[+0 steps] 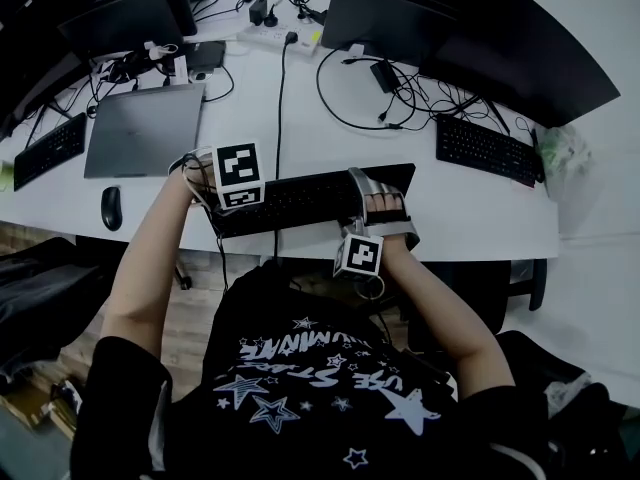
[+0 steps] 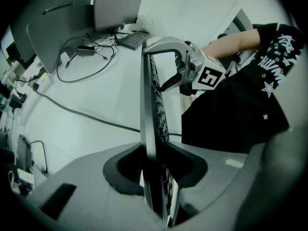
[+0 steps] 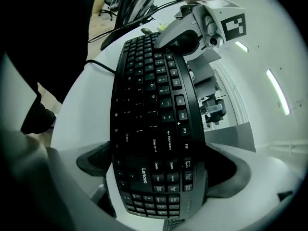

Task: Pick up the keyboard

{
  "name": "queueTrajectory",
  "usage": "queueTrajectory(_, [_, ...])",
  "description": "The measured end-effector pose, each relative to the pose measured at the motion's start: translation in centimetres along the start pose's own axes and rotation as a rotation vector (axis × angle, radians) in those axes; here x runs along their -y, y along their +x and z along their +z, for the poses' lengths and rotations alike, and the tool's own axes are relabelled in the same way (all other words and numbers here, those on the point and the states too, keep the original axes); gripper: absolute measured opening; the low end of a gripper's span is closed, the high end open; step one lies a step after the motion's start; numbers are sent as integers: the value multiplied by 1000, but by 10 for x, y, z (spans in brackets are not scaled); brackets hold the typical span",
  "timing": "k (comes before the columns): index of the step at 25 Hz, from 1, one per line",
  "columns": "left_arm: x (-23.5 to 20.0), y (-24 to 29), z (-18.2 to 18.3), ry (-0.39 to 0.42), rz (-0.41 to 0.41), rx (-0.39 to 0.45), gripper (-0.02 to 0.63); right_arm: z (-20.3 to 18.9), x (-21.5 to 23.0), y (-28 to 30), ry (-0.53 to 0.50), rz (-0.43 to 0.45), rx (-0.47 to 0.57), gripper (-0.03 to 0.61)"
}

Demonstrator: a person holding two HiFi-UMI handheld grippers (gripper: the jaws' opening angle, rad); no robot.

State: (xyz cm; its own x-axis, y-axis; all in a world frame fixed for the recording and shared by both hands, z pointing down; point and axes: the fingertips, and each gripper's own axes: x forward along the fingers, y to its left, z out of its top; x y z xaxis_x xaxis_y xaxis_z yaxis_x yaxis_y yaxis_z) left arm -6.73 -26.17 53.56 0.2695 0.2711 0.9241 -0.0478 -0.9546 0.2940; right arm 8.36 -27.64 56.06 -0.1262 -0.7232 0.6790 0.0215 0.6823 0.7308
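A black keyboard (image 1: 310, 196) is at the front edge of the white desk (image 1: 300, 138), held at both ends. My left gripper (image 1: 218, 210) is shut on its left end; in the left gripper view the keyboard (image 2: 153, 109) stands edge-on between the jaws of the left gripper (image 2: 156, 177), and the right gripper (image 2: 185, 66) clasps the far end. My right gripper (image 1: 380, 204) is shut on the right end. In the right gripper view the keyboard (image 3: 149, 105) turns its key face to the camera between the jaws of the right gripper (image 3: 161, 177), with the left gripper (image 3: 192, 25) at the far end.
A closed grey laptop (image 1: 145, 128) and a black mouse (image 1: 111, 206) lie to the left. Another keyboard (image 1: 488, 148) lies at the right and a third (image 1: 48, 150) at the far left. Monitors (image 1: 480, 38) and cables (image 1: 280, 98) fill the back of the desk.
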Motion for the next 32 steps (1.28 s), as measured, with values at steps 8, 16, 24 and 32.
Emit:
queueTrajectory(8, [16,-7,9,-47,37,128,106,3,8,-16,100,-105,52,574])
queueTrajectory(16, [21,-18,15,-61,159,164,91,5,3,-41,162,-128,102,574])
queueTrajectory(24, [44,-14,27,-193,196,293,91,0,-4,-58,242,-145,123,574])
queueTrajectory(32, [76,-3,32,-287,274,340,89,-12,-4,-78,374,-158,136,574])
